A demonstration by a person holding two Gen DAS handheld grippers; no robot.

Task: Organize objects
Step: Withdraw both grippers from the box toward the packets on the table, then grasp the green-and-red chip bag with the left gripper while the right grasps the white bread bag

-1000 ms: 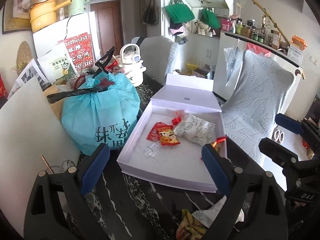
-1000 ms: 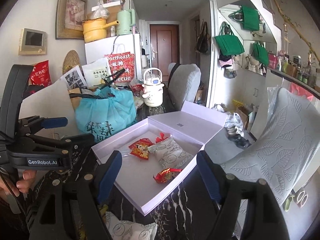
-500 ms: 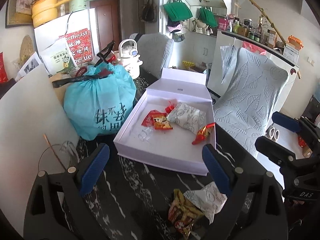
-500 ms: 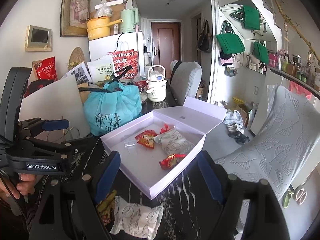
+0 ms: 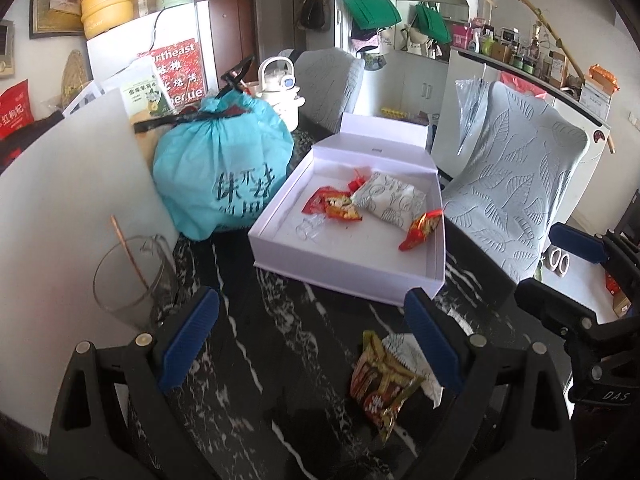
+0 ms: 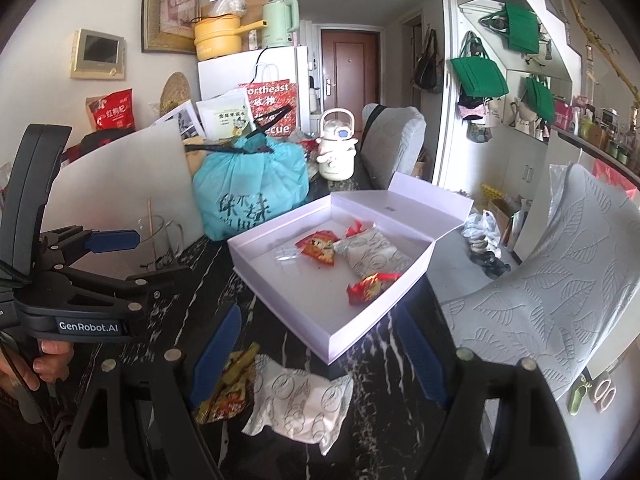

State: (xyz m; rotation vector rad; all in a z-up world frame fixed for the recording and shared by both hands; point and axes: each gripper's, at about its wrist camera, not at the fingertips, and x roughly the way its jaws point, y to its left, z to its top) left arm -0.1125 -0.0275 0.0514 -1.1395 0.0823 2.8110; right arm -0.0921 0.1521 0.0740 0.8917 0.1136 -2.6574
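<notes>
Hovering above the black marble table [image 5: 280, 344], the left gripper [image 5: 312, 344] and right gripper [image 6: 316, 352] have fingers spread, holding nothing. Two snack packets [image 6: 296, 404] lie at lower centre, just before the open white box [image 6: 320, 300] holding four more.

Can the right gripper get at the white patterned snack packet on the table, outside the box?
Probably yes. The right gripper is open and the white patterned packet lies flat on the dark table right between its fingers, nothing on top. The yellow-red packet touches its left edge and could get pinched too.
</notes>
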